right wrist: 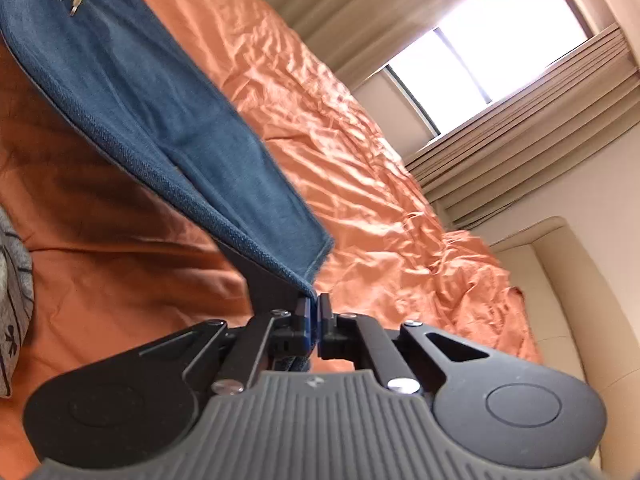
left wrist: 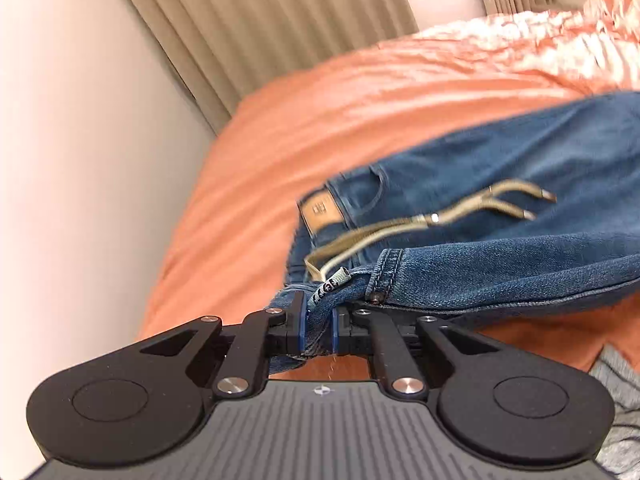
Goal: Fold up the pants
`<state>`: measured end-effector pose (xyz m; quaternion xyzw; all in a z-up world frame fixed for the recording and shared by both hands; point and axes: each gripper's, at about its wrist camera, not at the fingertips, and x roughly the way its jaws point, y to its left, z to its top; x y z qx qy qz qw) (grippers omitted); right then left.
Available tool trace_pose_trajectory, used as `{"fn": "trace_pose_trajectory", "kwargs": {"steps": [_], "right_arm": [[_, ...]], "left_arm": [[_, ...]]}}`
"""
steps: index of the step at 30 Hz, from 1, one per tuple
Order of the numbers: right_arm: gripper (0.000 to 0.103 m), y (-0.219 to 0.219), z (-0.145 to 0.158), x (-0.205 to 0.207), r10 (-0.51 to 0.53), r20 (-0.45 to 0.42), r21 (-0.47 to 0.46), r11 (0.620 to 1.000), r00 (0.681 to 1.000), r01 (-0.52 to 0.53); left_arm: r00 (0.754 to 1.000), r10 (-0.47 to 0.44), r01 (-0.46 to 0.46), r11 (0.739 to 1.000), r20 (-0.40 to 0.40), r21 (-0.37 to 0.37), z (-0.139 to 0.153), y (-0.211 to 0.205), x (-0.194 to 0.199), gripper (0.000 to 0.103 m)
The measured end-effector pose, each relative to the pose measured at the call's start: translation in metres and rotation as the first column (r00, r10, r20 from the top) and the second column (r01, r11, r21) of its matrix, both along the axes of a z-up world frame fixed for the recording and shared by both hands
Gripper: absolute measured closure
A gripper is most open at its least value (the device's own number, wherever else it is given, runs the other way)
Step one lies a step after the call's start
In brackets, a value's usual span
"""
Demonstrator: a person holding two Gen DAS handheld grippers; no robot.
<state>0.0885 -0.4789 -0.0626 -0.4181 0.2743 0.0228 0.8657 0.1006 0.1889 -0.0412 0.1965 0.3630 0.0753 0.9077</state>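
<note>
Blue denim pants lie on an orange bedspread, with a tan waist patch and a beige drawstring on top. My left gripper is shut on the pants at the waistband end and holds that edge lifted off the bed. In the right wrist view the pants stretch away to the upper left. My right gripper is shut on the hem corner of a leg and holds it above the bedspread.
A grey patterned cloth lies at the near right of the bed; it also shows in the right wrist view. Beige curtains and a window stand beyond the bed. A cream padded headboard is at the right.
</note>
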Motion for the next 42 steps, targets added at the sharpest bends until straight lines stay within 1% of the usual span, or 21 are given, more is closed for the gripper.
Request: {"fn": "trace_pose_trajectory", "kwargs": {"steps": [3, 5, 7, 9, 12, 16, 18, 21, 23, 27, 29, 31, 36, 39, 41, 42], "right_arm": [[0.103, 0.000, 0.021, 0.001, -0.034, 0.024, 0.026, 0.999, 0.999, 0.034], [0.103, 0.002, 0.023, 0.014, -0.051, 0.022, 0.025, 0.998, 0.998, 0.050], [0.103, 0.006, 0.016, 0.035, -0.062, 0.010, -0.003, 0.998, 0.998, 0.062], [0.103, 0.009, 0.006, 0.062, -0.078, -0.010, -0.025, 0.997, 0.997, 0.078], [0.103, 0.012, -0.008, 0.109, -0.105, -0.036, -0.053, 0.993, 0.994, 0.103], [0.103, 0.020, -0.019, 0.175, -0.112, -0.056, -0.097, 0.990, 0.992, 0.106], [0.103, 0.023, -0.025, 0.211, -0.113, -0.071, -0.111, 0.988, 0.991, 0.105], [0.103, 0.031, -0.043, 0.265, -0.129, -0.103, -0.131, 0.985, 0.986, 0.115], [0.103, 0.036, -0.060, 0.297, -0.144, -0.141, -0.139, 0.982, 0.979, 0.125], [0.103, 0.046, -0.110, 0.351, -0.172, -0.234, -0.173, 0.976, 0.957, 0.133], [0.103, 0.049, -0.133, 0.368, -0.182, -0.260, -0.184, 0.973, 0.948, 0.136], [0.103, 0.050, -0.149, 0.382, -0.189, -0.283, -0.186, 0.973, 0.940, 0.140], [0.103, 0.049, -0.181, 0.400, -0.200, -0.325, -0.173, 0.973, 0.924, 0.149], [0.103, 0.049, -0.182, 0.401, -0.212, -0.312, -0.161, 0.973, 0.926, 0.168], [0.103, 0.048, -0.175, 0.396, -0.215, -0.288, -0.159, 0.972, 0.933, 0.174], [0.103, 0.047, -0.168, 0.390, -0.212, -0.266, -0.157, 0.972, 0.940, 0.174]], "left_arm": [[0.999, 0.011, -0.010, 1.000, 0.053, -0.015, 0.016, 0.005, -0.001, 0.091], [0.998, 0.023, -0.020, 0.999, 0.066, -0.041, 0.022, 0.008, 0.005, 0.091], [0.997, 0.028, -0.026, 0.999, 0.067, -0.027, 0.021, 0.005, 0.021, 0.091], [0.998, 0.031, -0.031, 1.000, 0.061, -0.002, 0.019, 0.001, 0.039, 0.091], [0.998, 0.045, -0.045, 0.999, 0.049, 0.004, 0.015, -0.002, 0.074, 0.091], [0.998, 0.067, -0.068, 0.996, 0.016, 0.052, 0.010, -0.002, 0.129, 0.091], [0.996, 0.086, -0.086, 0.995, -0.006, 0.047, 0.006, 0.000, 0.158, 0.091], [0.994, 0.104, -0.103, 0.994, -0.032, 0.037, -0.003, 0.002, 0.202, 0.090], [0.990, 0.128, -0.127, 0.992, -0.062, 0.013, -0.013, 0.005, 0.231, 0.090], [0.977, 0.150, -0.152, 0.988, -0.148, 0.002, -0.046, 0.009, 0.277, 0.090], [0.968, 0.158, -0.159, 0.987, -0.195, 0.010, -0.068, 0.009, 0.295, 0.090], [0.961, 0.158, -0.157, 0.987, -0.227, 0.021, -0.088, 0.009, 0.309, 0.090], [0.956, 0.153, -0.151, 0.988, -0.248, 0.030, -0.113, 0.010, 0.318, 0.090], [0.959, 0.147, -0.143, 0.989, -0.242, 0.034, -0.116, 0.011, 0.314, 0.090], [0.965, 0.142, -0.139, 0.990, -0.220, 0.029, -0.106, 0.010, 0.309, 0.090], [0.970, 0.144, -0.142, 0.990, -0.197, 0.022, -0.101, 0.010, 0.302, 0.090]]}}
